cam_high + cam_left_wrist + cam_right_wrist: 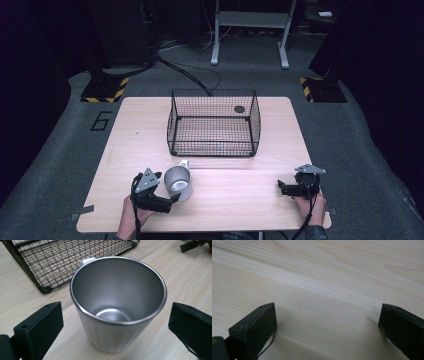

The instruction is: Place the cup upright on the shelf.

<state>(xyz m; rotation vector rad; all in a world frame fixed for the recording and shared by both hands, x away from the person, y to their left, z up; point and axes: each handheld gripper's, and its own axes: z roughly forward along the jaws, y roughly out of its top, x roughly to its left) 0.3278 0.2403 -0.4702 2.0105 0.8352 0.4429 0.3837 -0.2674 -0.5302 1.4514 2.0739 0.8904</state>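
The plain brushed-steel mug (117, 305) stands upright and empty on the pale wood-grain worktop (240, 200), near its front edge and left of centre, with its pale handle (86, 261) pointing away toward the black wire-mesh basket (214, 122). The left gripper (116, 327) sits low just in front of it, jaws spread wide on either side of the mug's body, neither touching the steel.

The step in hand looks like taking hold of the mug. To do it well, ease the left gripper a little farther forward so the jaws bracket the widest part of the wall below the rim, keep them level with the worktop, then close evenly so the mug is not nudged sideways or tipped. The tapered, smooth wall may slip upward out of a loose pinch, so a firm, square hold matters. Leave the handle clear of both jaws.

The right gripper (295, 188) rests over bare worktop at the front right, well apart from the mug, jaws wide and empty.
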